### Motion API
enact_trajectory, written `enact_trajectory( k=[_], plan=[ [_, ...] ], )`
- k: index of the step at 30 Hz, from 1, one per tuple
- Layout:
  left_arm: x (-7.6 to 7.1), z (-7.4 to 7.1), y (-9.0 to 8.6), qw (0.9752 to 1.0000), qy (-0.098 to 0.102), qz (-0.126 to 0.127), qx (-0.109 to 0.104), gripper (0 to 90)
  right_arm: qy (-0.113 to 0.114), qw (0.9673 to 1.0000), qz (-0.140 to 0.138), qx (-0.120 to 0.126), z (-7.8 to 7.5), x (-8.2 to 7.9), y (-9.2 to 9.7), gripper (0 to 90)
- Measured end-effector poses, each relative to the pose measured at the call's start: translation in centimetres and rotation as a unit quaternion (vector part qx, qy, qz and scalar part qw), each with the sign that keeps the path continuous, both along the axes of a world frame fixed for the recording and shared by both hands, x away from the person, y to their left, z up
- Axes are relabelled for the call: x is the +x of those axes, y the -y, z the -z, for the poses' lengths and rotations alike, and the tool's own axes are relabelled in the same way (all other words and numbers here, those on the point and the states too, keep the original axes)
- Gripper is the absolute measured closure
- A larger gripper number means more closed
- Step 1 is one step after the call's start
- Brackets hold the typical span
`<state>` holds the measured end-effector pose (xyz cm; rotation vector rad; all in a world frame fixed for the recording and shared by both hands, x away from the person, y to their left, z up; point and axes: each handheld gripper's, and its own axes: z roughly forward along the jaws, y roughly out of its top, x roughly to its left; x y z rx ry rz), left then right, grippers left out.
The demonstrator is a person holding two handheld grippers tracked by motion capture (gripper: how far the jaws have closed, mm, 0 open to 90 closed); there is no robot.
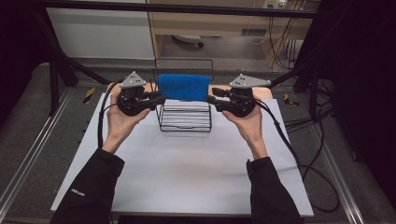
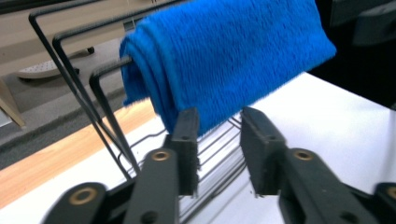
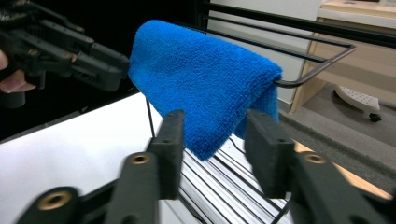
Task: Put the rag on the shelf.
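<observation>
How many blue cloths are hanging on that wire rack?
1: a folded blue cloth draped over the wire rack top bar, between the two grippers. None hidden that I can see.

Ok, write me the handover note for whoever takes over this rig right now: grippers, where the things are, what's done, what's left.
Left gripper: jaws open, nothing pressed between them, just off the left end of the blue towel.
Right gripper: jaws open too, at the towel's right end; its hanging edge shows in the gap, not clamped.
Towel: folded, draped over the top bar of the black wire rack at the far middle of the white table.
Done: towel hangs on the rack.
Left, probably: back both grippers away without snagging it; check that it hangs evenly.
</observation>
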<state>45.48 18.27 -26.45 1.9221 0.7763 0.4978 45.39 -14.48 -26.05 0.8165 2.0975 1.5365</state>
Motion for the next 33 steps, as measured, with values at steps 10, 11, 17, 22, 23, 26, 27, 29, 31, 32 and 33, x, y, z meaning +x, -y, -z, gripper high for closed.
enact_trajectory(
  k=[10,11,17,22,23,26,27,29,31,32,33],
  plan=[
    [-2.0,1.6,-1.6,0.9998,-0.015,0.0,0.014,40.4,-0.016,0.9998,0.006,0.008,0.7,-1.5,1.9,23.9],
    [-2.2,1.8,-1.8,0.9997,-0.018,0.001,0.014,37.5,-0.02,0.9998,0.007,0.006,0.9,-1.6,2.1,21.3],
    [-3.2,3.7,-3.3,0.9997,-0.023,-0.006,0.011,26.9,-0.032,0.9994,0.011,-0.001,2.5,-2.4,3.4,12.6],
    [-4.1,5.6,-4.5,0.9994,-0.025,-0.018,0.015,16.5,-0.049,0.9985,0.023,-0.009,4.2,-3.0,4.6,9.0],
    [-4.2,6.0,-4.7,0.9993,-0.026,-0.019,0.016,14.8,-0.05,0.9984,0.025,-0.011,4.6,-3.2,4.9,8.7],
    [-4.8,7.2,-5.4,0.9991,-0.032,-0.023,0.012,10.5,-0.059,0.9978,0.029,-0.013,5.9,-3.5,5.6,6.6],
    [-4.9,7.6,-5.6,0.9991,-0.034,-0.026,0.009,9.5,-0.066,0.9973,0.03,-0.016,6.4,-3.7,5.8,5.8],
    [-5.3,8.6,-6.0,0.9988,-0.04,-0.029,0.009,8.6,-0.075,0.9965,0.032,-0.019,7.3,-4.0,6.1,4.3],
    [-5.6,9.5,-6.4,0.9984,-0.044,-0.034,0.012,7.9,-0.083,0.9957,0.034,-0.021,8.3,-4.4,6.5,3.5],
    [-5.8,10.0,-6.5,0.9982,-0.045,-0.036,0.012,7.9,-0.088,0.9953,0.034,-0.022,8.8,-4.5,6.7,3.4],
    [-6.0,10.5,-6.7,0.9981,-0.047,-0.038,0.011,7.9,-0.092,0.9949,0.034,-0.022,9.3,-4.7,6.8,3.1]
  ],
)
